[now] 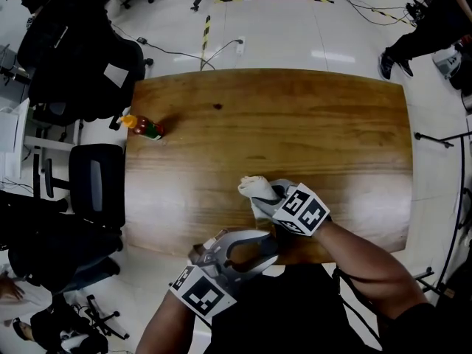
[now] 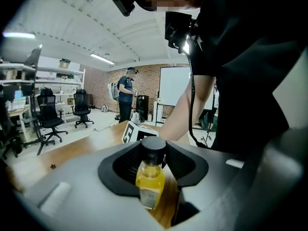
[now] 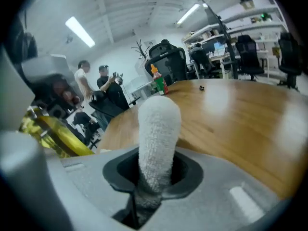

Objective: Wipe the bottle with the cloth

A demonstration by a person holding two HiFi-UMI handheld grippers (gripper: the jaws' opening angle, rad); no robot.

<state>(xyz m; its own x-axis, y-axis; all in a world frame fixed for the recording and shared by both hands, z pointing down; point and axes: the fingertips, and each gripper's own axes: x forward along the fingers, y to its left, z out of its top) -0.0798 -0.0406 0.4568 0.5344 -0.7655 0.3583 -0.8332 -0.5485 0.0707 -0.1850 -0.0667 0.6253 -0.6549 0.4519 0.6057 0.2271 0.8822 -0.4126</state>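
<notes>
left gripper point(image 2: 154, 163) fingers point(image 2: 120, 170) clamp bottle point(image 2: 150, 182) between them | right gripper point(image 3: 156, 174) fingers point(image 3: 188, 170) pinch cloth point(image 3: 158, 129)

We've got yellow liquid under a black cap on the bottle point(image 2: 150, 177), a white nubbly cloth point(image 3: 158, 129), brown wood grain across the bench point(image 1: 310, 116), black-and-white squares on the marker cube point(image 1: 302, 211).

I count two bottles: one bottle with yellow liquid point(image 2: 150, 179) and one bottle with an orange cap point(image 1: 146, 127). There is one cloth point(image 3: 158, 134), one wooden table point(image 1: 310, 116), and two grippers, the left gripper point(image 2: 155, 159) and the right gripper point(image 3: 156, 170). One small dark speck point(image 1: 217, 107) is on the table.
</notes>
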